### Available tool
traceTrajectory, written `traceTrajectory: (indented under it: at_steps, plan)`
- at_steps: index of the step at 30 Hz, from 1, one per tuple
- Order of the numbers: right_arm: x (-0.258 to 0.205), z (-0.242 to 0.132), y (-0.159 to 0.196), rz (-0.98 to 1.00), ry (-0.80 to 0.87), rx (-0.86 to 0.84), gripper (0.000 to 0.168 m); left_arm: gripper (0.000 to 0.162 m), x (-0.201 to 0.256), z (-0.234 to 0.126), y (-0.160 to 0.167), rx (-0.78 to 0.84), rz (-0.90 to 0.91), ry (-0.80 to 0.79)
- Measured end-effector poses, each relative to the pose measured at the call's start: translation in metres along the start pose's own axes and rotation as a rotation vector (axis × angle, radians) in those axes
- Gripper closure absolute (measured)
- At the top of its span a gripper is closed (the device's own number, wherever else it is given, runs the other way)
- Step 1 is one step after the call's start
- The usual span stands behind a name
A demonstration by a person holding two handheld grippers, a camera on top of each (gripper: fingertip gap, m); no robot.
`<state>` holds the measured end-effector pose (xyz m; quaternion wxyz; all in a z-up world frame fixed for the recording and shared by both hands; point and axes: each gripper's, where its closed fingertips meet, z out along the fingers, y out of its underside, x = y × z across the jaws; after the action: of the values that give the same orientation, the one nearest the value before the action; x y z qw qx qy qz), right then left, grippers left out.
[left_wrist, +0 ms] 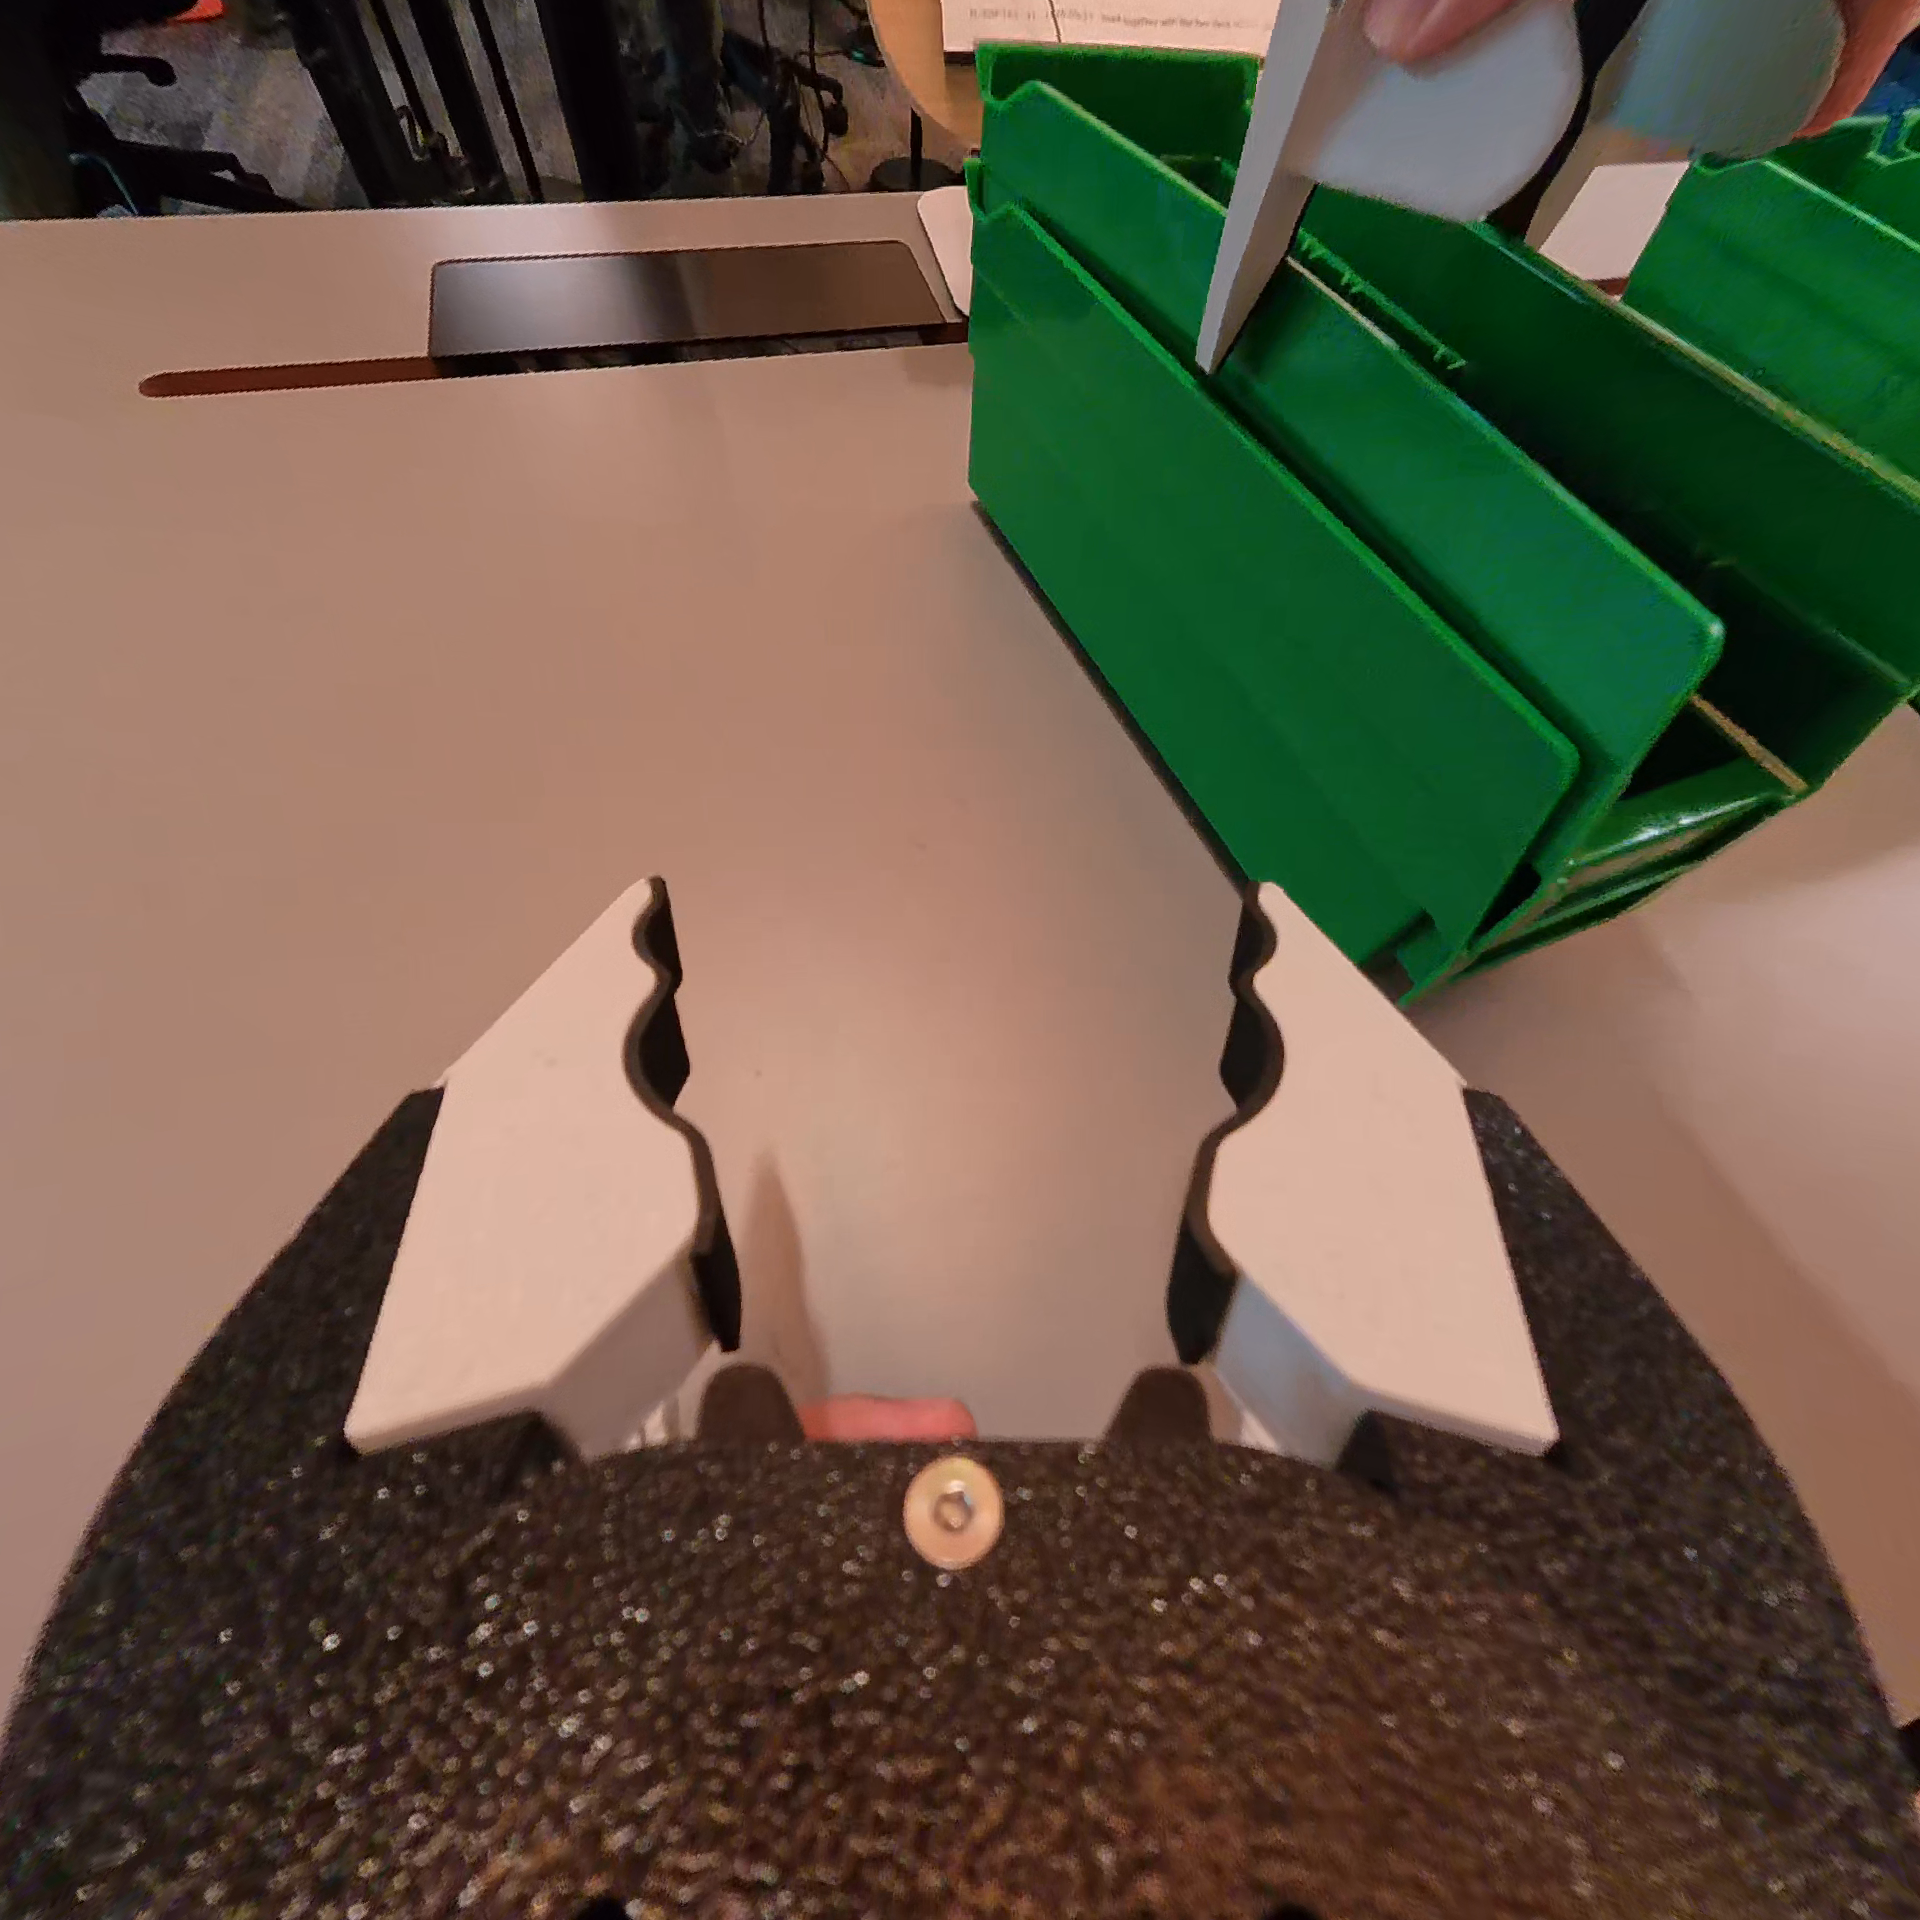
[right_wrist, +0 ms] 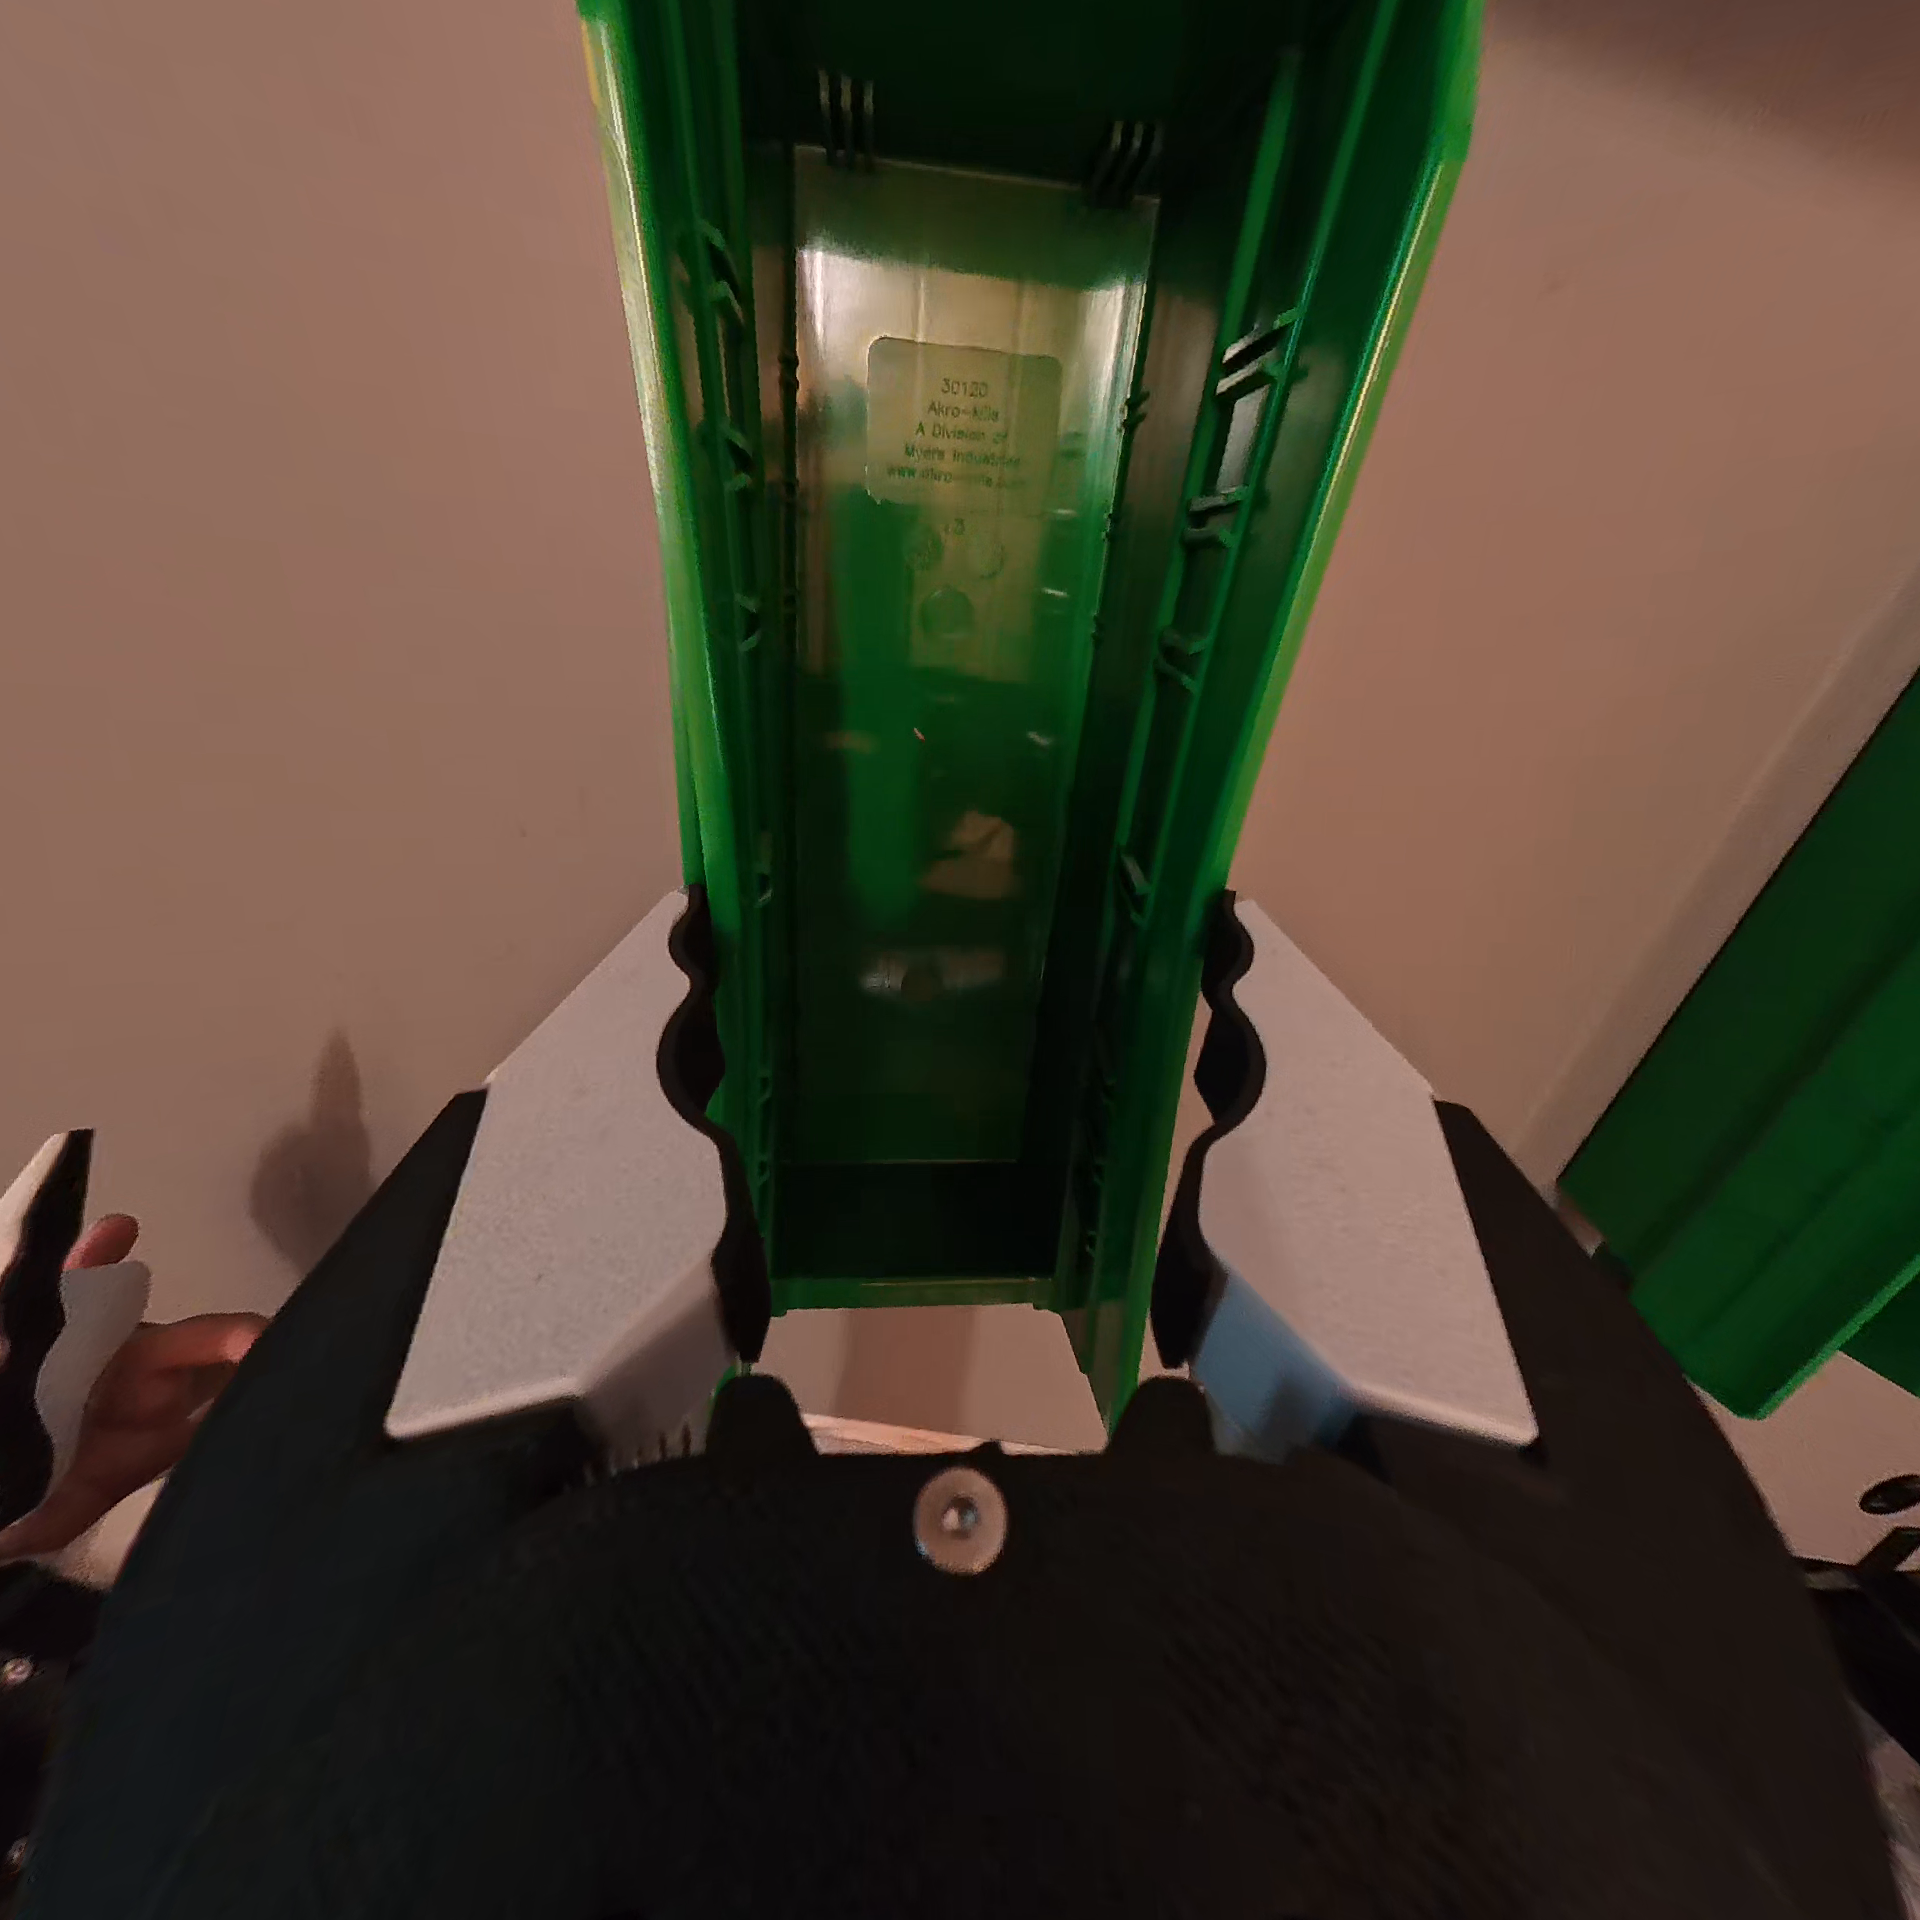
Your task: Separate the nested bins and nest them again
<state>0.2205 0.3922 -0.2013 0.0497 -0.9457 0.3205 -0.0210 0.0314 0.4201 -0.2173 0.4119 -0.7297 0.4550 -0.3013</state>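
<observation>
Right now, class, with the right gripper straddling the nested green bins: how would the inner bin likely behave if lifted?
The inner bin looks like thin moulded plastic and is empty, so probably light yet fairly stiff. Its glossy walls may slip between the right gripper pads. It sits snugly in the outer bins, so it could drag them up; the open left gripper isn't steadying them.

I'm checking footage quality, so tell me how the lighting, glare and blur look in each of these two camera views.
Left wrist view: bright and even, the green bins sharp, fisheye bending the table edge, the right gripper at top slightly motion-blurred. Right wrist view: dim and warm, glare on the bin floor washing out its sticker, soft focus throughout, a shadow on the table at left.
</observation>
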Motion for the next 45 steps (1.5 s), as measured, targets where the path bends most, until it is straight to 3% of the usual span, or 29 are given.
traceTrajectory:
  at_steps: [12, 24, 31, 38, 41, 45]
  plan:
    - [0.005, -0.007, -0.003, 0.014, 0.004, -0.002, 0.075, 0.057, 0.000, -0.002, -0.002, 0.008, 0.000, 0.001]
    - [-0.001, -0.053, -0.015, -0.018, 0.017, 0.020, 0.074, 0.057, 0.000, -0.003, -0.003, 0.014, -0.003, 0.004]
    - [0.014, -0.114, -0.021, 0.013, -0.028, 0.070, 0.073, 0.057, -0.001, -0.003, -0.003, 0.013, -0.010, 0.005]
    - [0.071, -0.176, -0.026, 0.088, 0.009, 0.163, 0.074, 0.057, 0.001, -0.003, -0.004, 0.016, -0.007, 0.005]
    - [0.099, -0.170, -0.019, 0.112, 0.051, 0.152, 0.073, 0.057, 0.002, -0.003, -0.004, 0.015, -0.003, 0.006]
    - [0.126, -0.134, -0.007, 0.147, 0.040, 0.104, 0.072, 0.057, 0.003, -0.003, -0.004, 0.013, 0.002, 0.004]
